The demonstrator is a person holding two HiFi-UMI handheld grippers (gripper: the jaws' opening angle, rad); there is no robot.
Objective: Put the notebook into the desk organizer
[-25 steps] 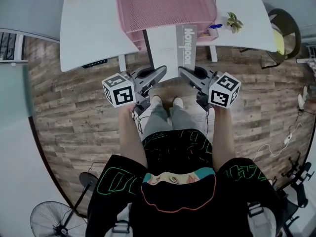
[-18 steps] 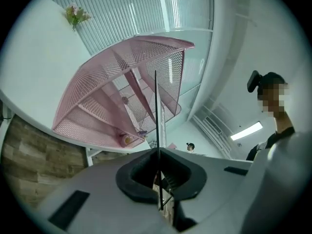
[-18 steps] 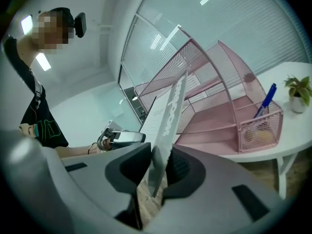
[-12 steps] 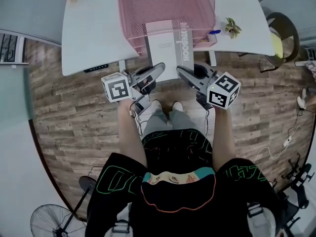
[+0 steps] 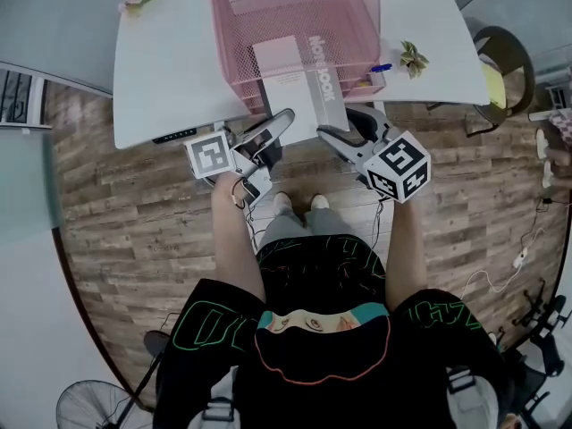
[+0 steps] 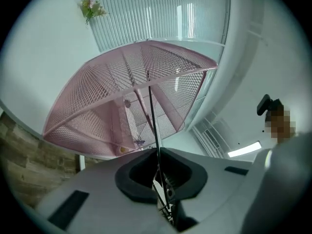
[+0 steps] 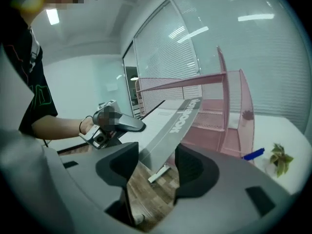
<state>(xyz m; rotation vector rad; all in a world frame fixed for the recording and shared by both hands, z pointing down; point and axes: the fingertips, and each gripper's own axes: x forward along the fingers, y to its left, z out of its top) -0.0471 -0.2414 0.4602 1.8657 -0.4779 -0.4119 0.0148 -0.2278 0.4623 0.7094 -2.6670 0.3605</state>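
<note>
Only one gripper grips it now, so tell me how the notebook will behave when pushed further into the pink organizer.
The notebook looks stiff: it lies flat with only the left gripper clamped on its edge, the right gripper having just opened its jaws around its corner. Thin, so probably light. Its smooth cover should slide easily into the organizer.
</note>
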